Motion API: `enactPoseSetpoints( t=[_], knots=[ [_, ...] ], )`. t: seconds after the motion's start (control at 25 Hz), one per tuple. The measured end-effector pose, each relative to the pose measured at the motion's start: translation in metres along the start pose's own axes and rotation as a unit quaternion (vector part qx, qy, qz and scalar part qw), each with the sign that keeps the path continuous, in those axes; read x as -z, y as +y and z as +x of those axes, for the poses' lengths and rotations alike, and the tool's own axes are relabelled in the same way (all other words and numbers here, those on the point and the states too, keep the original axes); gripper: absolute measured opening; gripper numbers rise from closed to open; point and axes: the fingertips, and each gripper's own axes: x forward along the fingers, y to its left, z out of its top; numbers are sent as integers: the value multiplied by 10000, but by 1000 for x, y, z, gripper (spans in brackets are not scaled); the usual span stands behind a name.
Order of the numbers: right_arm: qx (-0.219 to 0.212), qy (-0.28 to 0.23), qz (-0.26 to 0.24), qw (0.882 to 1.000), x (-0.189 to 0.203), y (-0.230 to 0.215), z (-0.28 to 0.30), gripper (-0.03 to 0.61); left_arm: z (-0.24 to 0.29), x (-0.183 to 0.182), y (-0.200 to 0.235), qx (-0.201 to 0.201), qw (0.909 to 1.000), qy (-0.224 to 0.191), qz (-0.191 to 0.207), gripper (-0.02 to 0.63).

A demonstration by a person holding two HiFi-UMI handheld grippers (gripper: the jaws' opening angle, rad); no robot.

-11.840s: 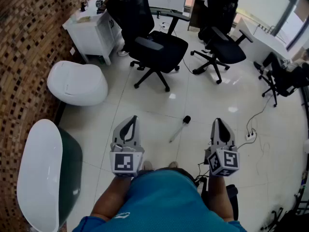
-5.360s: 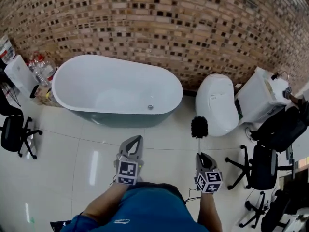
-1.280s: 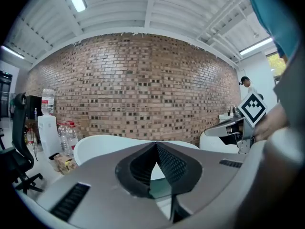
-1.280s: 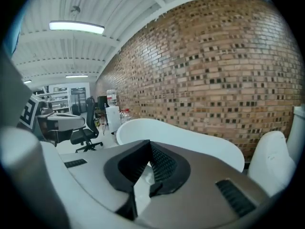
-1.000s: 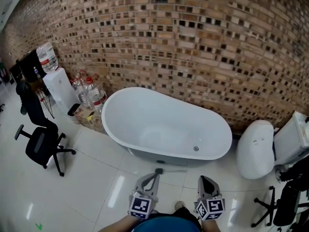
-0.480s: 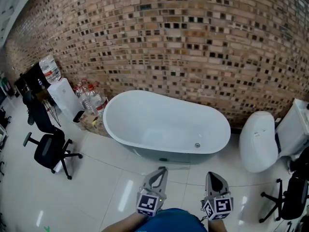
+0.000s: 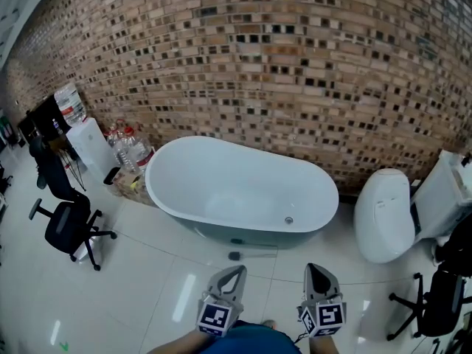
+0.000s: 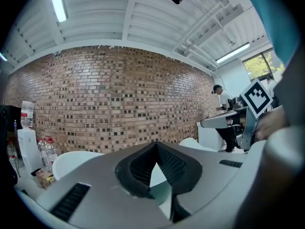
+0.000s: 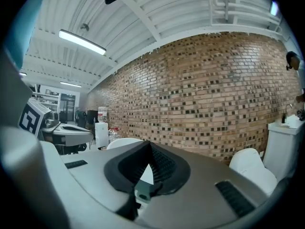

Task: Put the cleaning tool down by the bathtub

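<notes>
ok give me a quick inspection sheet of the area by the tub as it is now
surface: glossy white tiled floor.
job's things: cleaning tool lies flat on the floor just in front of the bathtub, dark head left, handle pointing right, nothing holding it.
clutter: water bottles and a white dispenser left of the tub.
grippers: left gripper and right gripper both have fingers together and empty, short of the tool.
cables: nothing seen.
surroundings: brick wall behind the tub, toilet and white cabinet to its right, office chair at left.
</notes>
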Motion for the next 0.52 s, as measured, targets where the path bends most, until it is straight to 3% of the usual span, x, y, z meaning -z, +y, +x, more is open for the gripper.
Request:
enactPoseSetpoints(
  t=[0.2,0.52],
  knots=[
    [101,43,-106,9999,-2,10,1,12,5,-12,9,134,9996,-244,-6,2],
    [116,78,-190,9997,-7,36,21,12,-4,-5,46,84,9999,-133,64,2]
  ],
)
